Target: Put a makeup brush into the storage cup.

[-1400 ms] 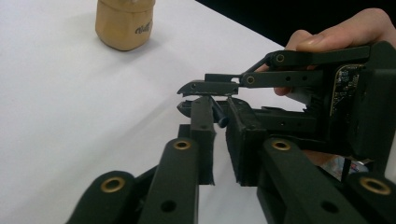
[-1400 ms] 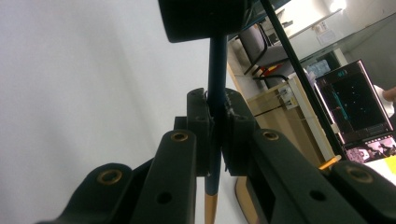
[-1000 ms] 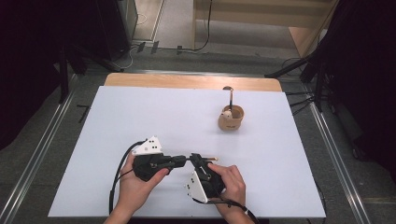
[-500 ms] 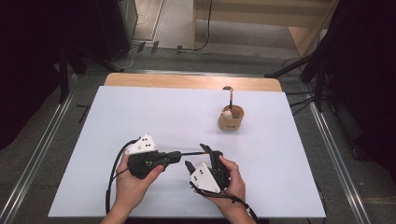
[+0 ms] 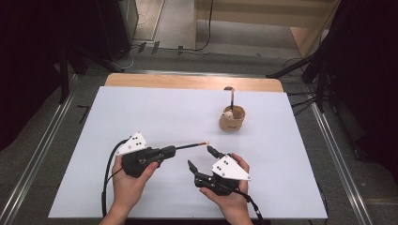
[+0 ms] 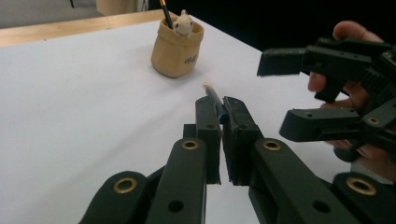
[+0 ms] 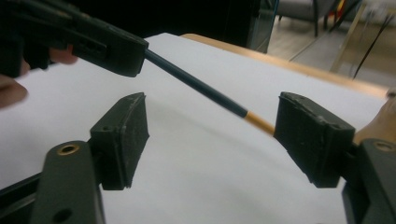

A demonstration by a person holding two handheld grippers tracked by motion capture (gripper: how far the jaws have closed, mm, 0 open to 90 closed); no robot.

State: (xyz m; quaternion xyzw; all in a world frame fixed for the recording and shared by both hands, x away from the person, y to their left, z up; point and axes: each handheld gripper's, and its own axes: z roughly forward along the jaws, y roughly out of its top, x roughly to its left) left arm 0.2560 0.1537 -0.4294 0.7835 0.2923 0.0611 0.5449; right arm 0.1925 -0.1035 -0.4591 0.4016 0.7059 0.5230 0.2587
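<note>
The left gripper clamps a slim dark pencil; right gripper fingers have just opened, empty. Handover done; delivery to the tan fabric pot remains.

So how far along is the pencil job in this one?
Done: one dark pencil already stands in the tan fabric pot at the far right of the white table. In hand: the left gripper is clamped on a second dark pencil with a tan tip; the right gripper has just been opening, its fingers apart with nothing between them. Left: carrying that pencil to the pot.
</note>
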